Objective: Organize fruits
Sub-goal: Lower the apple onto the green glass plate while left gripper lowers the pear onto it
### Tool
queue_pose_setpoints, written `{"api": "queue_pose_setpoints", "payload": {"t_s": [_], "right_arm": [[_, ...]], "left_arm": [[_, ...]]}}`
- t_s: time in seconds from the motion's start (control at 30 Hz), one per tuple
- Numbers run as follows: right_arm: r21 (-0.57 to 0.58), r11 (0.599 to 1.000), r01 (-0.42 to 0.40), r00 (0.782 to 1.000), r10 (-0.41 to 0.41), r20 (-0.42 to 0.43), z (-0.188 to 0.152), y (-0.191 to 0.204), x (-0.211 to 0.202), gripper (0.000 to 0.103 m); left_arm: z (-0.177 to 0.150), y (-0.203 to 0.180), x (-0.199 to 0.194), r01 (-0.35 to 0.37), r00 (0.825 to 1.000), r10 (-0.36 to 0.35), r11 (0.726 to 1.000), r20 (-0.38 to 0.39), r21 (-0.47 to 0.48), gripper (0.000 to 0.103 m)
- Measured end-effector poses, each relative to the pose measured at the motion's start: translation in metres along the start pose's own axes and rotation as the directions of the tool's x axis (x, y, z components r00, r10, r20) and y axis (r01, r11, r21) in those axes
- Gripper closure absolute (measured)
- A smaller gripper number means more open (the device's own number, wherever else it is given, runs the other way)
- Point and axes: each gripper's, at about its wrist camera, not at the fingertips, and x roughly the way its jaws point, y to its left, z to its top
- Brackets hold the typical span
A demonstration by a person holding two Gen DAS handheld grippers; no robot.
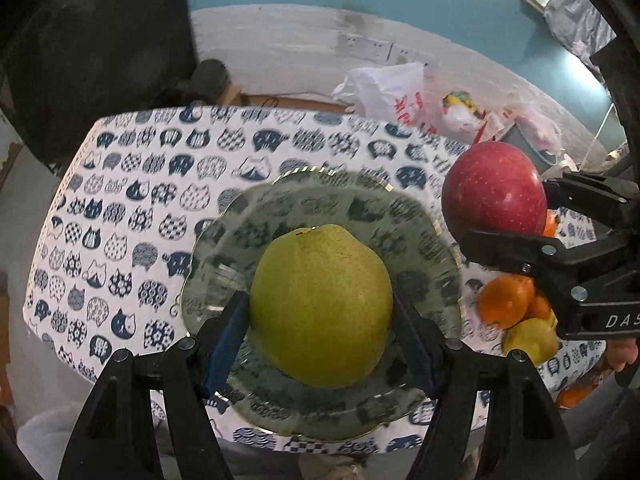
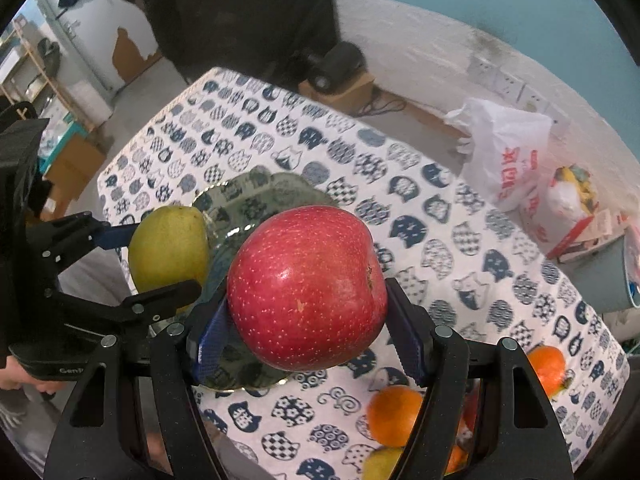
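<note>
Green pear (image 1: 322, 306) sits clamped between the blue pads of the left gripper (image 1: 322, 320), held over the glass plate (image 1: 208, 248) — touching it or just above, can't tell — while the right gripper (image 2: 306, 320) grips the red apple (image 2: 306, 288) in the air beside the plate's right edge. Looks like the placing step: next move likely calls for lowering the pear onto the plate centre and spreading the jaws, then bringing the apple in next to it without knocking the pear. Oranges (image 2: 394, 414) and a yellow-green fruit (image 1: 530, 340) wait on the cat-print tablecloth (image 1: 160, 184), near the right gripper.
</note>
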Motion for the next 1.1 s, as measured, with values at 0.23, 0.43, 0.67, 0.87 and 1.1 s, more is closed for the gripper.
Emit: {"api": "queue_pose_setpoints", "payload": {"t_s": [0.23, 0.43, 0.67, 0.87, 1.1], "right_arm": [[-0.016, 1.0, -0.025, 0.997, 0.023, -0.075, -0.005, 0.013, 0.038, 0.032], [-0.023, 0.999, -0.023, 0.99, 0.019, -0.14, -0.014, 0.016, 0.065, 0.032], [-0.04, 0.999, -0.029, 0.987, 0.022, -0.156, -0.017, 0.019, 0.074, 0.031], [-0.022, 0.997, -0.072, 0.98, 0.066, -0.188, -0.017, 0.02, 0.081, 0.031], [-0.033, 0.995, -0.094, 0.976, 0.086, -0.2, -0.021, 0.026, 0.083, 0.031]], "left_arm": [[-0.012, 0.017, 0.02, -0.014, 0.998, 0.012, 1.0, -0.055, -0.028, 0.03], [-0.021, 0.024, 0.036, -0.022, 0.994, 0.018, 0.999, -0.104, -0.039, 0.03], [-0.033, 0.026, 0.06, -0.034, 0.983, 0.029, 0.999, -0.181, -0.029, 0.03], [-0.037, 0.032, 0.07, -0.035, 0.975, 0.021, 0.998, -0.219, -0.06, 0.03], [-0.032, 0.03, 0.049, -0.063, 0.986, 0.058, 0.998, -0.156, -0.03, 0.03]]}}
